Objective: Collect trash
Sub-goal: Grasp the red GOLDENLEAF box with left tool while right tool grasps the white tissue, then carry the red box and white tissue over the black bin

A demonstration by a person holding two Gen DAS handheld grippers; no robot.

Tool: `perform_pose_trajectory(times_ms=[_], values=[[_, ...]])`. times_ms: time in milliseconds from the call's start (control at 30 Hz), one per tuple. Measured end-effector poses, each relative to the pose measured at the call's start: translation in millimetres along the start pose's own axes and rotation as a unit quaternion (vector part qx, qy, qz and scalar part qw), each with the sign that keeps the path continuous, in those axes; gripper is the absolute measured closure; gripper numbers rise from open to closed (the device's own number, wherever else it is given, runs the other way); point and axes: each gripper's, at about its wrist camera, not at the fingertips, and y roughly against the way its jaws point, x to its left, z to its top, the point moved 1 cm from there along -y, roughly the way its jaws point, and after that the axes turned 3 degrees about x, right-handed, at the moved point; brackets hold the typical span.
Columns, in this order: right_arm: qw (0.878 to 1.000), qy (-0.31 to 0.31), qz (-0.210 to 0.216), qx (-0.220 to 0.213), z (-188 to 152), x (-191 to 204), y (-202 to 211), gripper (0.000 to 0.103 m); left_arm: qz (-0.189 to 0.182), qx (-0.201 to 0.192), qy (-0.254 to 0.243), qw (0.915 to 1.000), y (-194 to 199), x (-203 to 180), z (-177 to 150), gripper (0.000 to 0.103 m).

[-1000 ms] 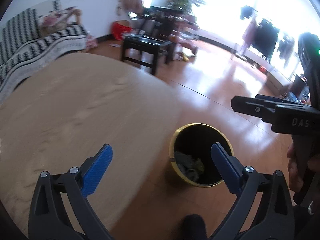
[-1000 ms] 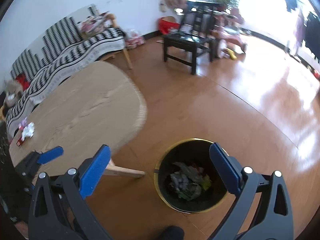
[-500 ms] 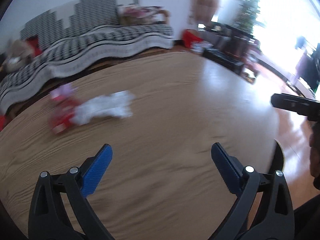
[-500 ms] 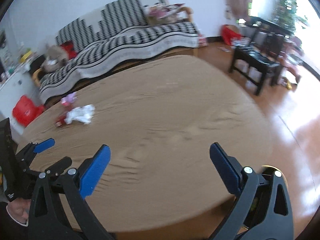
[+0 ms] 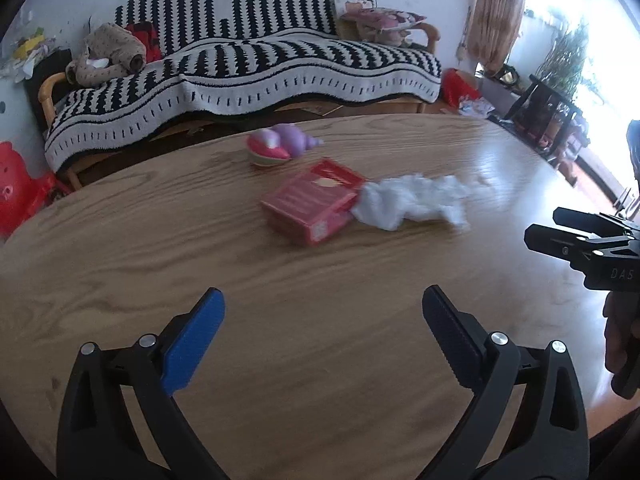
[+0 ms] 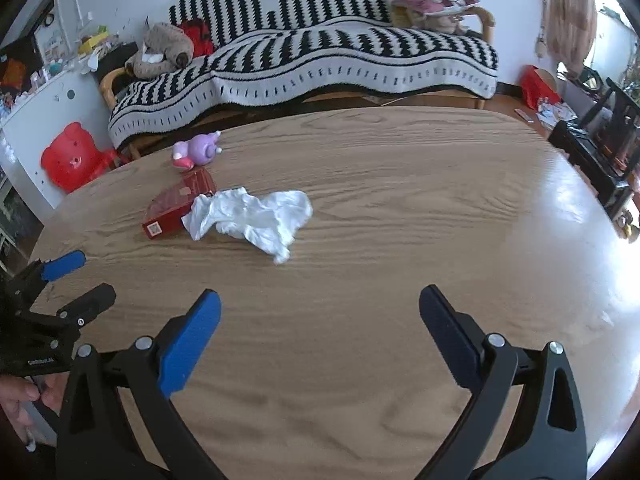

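Observation:
A crumpled white tissue [image 6: 256,220] lies on the wooden table [image 6: 400,208], touching a red box [image 6: 176,206]; a pink and purple toy [image 6: 198,150] lies just beyond. They also show in the left wrist view: tissue [image 5: 408,202], red box [image 5: 314,206], toy [image 5: 280,146]. My right gripper [image 6: 320,330] is open and empty over the near table, short of the tissue. My left gripper [image 5: 322,328] is open and empty, short of the box. Each gripper shows at the edge of the other's view.
A striped black-and-white sofa [image 6: 320,56] stands behind the table. A red bear-shaped stool [image 6: 74,156] and a white cabinet [image 6: 36,120] are at the left. A dark chair [image 6: 604,148] stands at the right on the wooden floor.
Both grippers have swung from over the floor bin at the table's end back to the table. The bin has left view; the tissue, box and toy are now closer ahead.

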Motion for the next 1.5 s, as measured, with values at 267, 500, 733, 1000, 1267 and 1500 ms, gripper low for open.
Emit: perform_pose_trajectory(times_ms=[267,500,733,1000,1267,1500], values=[[0.998,0.043,0.008,0.033,29,28,-67,0.007,-0.031,0.016,-0.026,0.9990,-39,18,29,0.007],[0.992,0.116,0.005,0.052,42,45,-105,0.007,-0.047,0.049,-0.060,0.9959,-79,20,48,0.007],[0.990,0.131,0.027,0.037,53,44,-110,0.022,-0.029,0.039,-0.098,0.9940,-98,6,61,0.007],[0.989,0.138,0.046,0.036,47,45,-92,0.078,-0.034,0.039,-0.108,0.9928,-96,-4,56,0.030],[0.993,0.113,0.037,0.020,28,27,-46,0.078,-0.014,0.047,-0.089,0.9948,-62,-8,28,0.032],[0.996,0.087,0.026,-0.003,-1,-2,19,0.078,0.000,0.036,-0.063,0.9974,-15,-22,10,0.032]])
